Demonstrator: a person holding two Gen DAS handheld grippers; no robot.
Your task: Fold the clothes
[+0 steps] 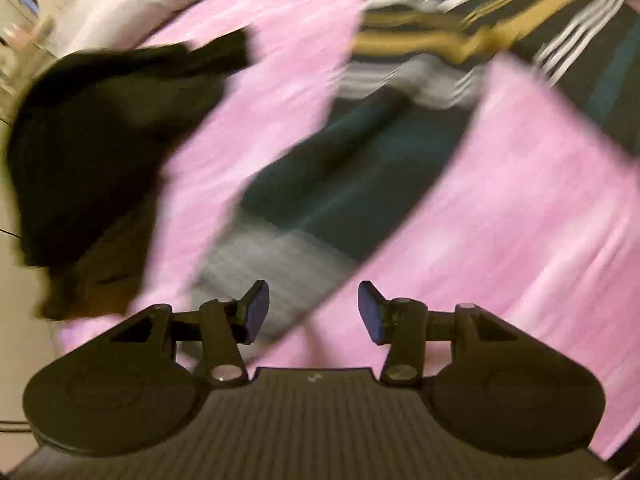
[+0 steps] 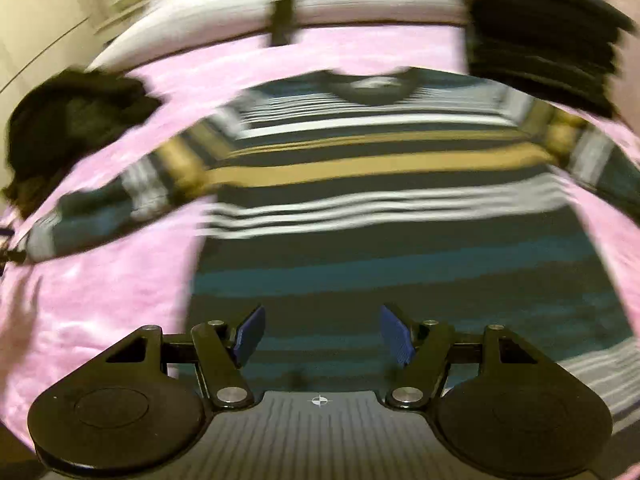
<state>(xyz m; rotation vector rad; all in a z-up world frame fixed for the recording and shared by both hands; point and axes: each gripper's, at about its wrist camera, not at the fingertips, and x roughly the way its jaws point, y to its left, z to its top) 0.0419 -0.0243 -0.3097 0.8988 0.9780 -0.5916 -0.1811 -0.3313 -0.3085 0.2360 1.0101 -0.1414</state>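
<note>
My left tongs (image 1: 314, 312) stand open with nothing between the blue pads, hanging above the cuff end of one long sleeve of the dark teal knit sweater with white, grey and mustard-yellow stripes (image 1: 352, 184). That sleeve runs diagonally away from me across the pink bed sheet (image 1: 520, 240). My right tongs (image 2: 322, 336) are open as well and grip nothing; they hang over the lower hem of the same striped sweater (image 2: 380, 208), which lies flat on the pink sheet (image 2: 100, 300) with its neckline at the far side and both sleeves spread out to the sides. A crumpled black garment (image 1: 100, 152) lies on the sheet beside the sleeve, apart from the sweater; the right wrist view shows it (image 2: 68, 120) at the left edge of the bed. A stack of dark folded clothes (image 2: 540, 52) sits at the far right corner. Both views are blurred, so finer detail is unclear.
</note>
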